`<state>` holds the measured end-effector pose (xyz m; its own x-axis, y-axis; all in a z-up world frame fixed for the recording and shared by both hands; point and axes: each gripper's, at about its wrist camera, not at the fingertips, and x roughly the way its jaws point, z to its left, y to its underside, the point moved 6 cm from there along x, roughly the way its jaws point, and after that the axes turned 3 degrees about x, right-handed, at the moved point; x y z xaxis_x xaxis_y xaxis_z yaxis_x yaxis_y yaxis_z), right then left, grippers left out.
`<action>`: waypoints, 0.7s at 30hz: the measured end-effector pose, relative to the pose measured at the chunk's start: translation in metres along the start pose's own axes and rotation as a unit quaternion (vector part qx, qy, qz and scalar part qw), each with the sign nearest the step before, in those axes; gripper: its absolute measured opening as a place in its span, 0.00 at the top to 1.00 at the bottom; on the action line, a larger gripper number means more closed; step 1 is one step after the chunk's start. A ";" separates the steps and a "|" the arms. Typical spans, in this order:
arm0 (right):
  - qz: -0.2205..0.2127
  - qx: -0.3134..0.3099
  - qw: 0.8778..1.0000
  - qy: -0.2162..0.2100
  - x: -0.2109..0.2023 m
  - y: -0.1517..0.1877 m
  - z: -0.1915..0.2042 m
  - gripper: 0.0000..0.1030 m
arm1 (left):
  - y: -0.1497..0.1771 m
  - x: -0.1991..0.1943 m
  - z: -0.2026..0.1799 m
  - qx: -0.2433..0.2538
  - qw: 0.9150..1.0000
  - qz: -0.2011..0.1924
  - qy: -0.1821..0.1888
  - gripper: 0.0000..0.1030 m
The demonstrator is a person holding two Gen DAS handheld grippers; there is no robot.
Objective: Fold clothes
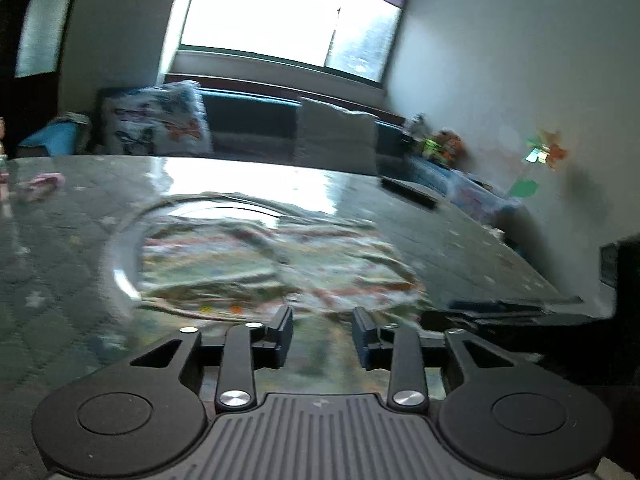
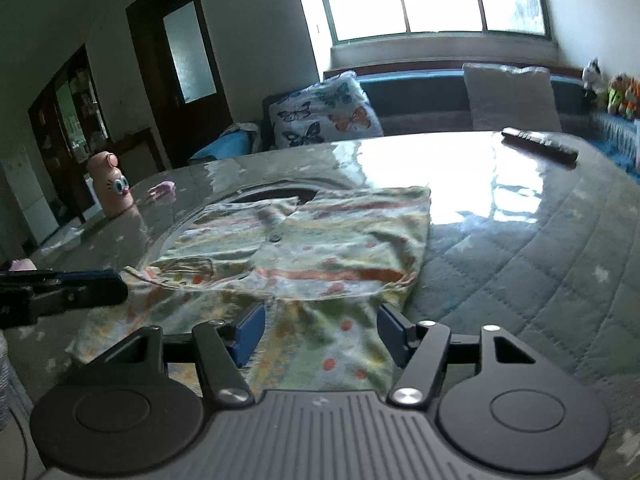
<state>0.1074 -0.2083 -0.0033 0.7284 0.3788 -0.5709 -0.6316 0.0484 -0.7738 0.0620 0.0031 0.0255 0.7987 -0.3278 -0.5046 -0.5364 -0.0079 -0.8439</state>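
Note:
A small pale-green garment [image 2: 320,248] with orange stripes, dots and a button lies partly folded on a glossy quilted table cover [image 2: 520,264]. My right gripper [image 2: 320,332] hovers low over its near edge. The blue pads stand wide apart, with cloth lying flat under the gap and nothing pinched. The left gripper's fingers [image 2: 92,294] reach in from the left edge, near the garment's left corner. In the blurred left wrist view, the left gripper [image 1: 322,332] stands open just short of the garment [image 1: 272,264], with nothing between its pads.
A dark remote control [image 2: 540,145] lies at the table's far right. A pink bottle with a cartoon face [image 2: 112,188] and a small pink item [image 2: 162,191] stand far left. A round glass disc [image 1: 120,248] lies under the garment. A sofa with a butterfly cushion [image 2: 324,110] is behind.

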 end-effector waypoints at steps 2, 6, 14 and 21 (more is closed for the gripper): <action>0.010 -0.001 1.000 -0.008 0.005 0.003 0.005 0.49 | 0.001 -0.002 0.017 -0.007 1.000 0.000 -0.029 0.58; 0.034 -0.002 0.999 -0.031 0.017 0.011 0.018 0.63 | 0.010 -0.008 0.054 -0.025 0.996 0.005 -0.089 0.58; 0.057 -0.009 0.997 -0.043 0.032 0.020 0.037 0.82 | 0.031 -0.022 0.098 -0.054 0.988 0.019 -0.141 0.58; 0.040 -0.020 0.999 -0.029 0.024 0.017 0.042 0.93 | 0.042 -0.026 0.107 -0.059 0.987 0.031 -0.149 0.55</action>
<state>0.1030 -0.1600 -0.0183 0.6581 0.4334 -0.6157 -0.6759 -0.0203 -0.7367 0.0479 0.1120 -0.0169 0.7983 -0.0391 -0.6010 -0.6012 -0.1123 -0.7912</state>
